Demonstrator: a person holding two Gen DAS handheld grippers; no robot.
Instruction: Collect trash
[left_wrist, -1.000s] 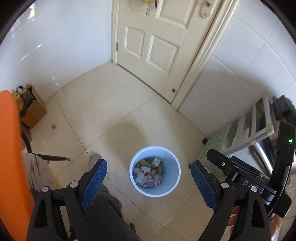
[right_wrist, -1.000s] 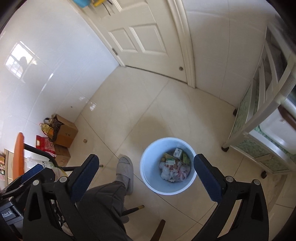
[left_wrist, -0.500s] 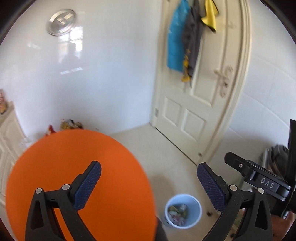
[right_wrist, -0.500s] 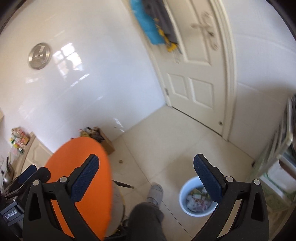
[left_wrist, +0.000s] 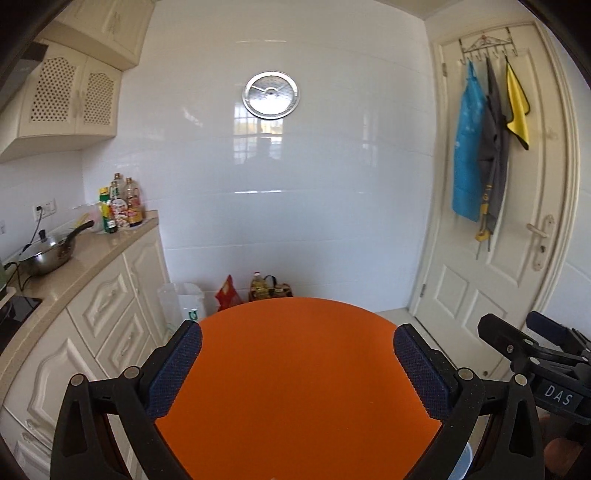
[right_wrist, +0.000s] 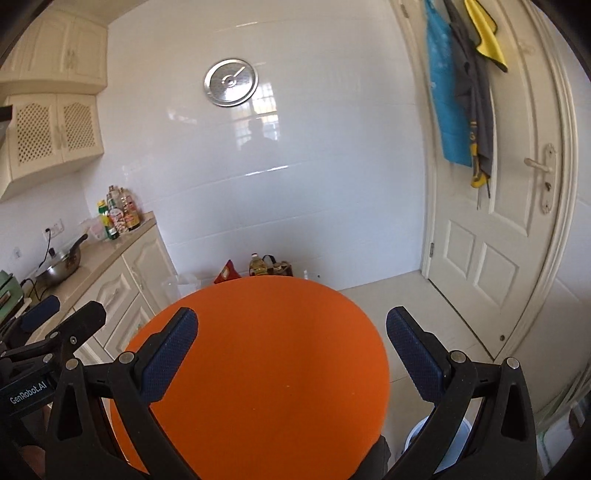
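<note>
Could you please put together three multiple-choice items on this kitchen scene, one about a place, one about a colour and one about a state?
1. Where does the round perforated metal lid hang?
A. On the white tiled wall
B. On the door
C. On the upper cabinet

2. What colour is the round tabletop in front of both tools?
A. Blue
B. Orange
C. White

3. How does the left tool stand?
A. Shut on a wrapper
B. Shut with nothing in it
C. Open with nothing held

Key: 1 A, the lid sits on the tiles between the cream upper cabinets and the white panelled door. 2 B, the bare top shows orange in both wrist views. 3 C, its blue pads stand wide apart, only the tabletop showing behind them.
</note>
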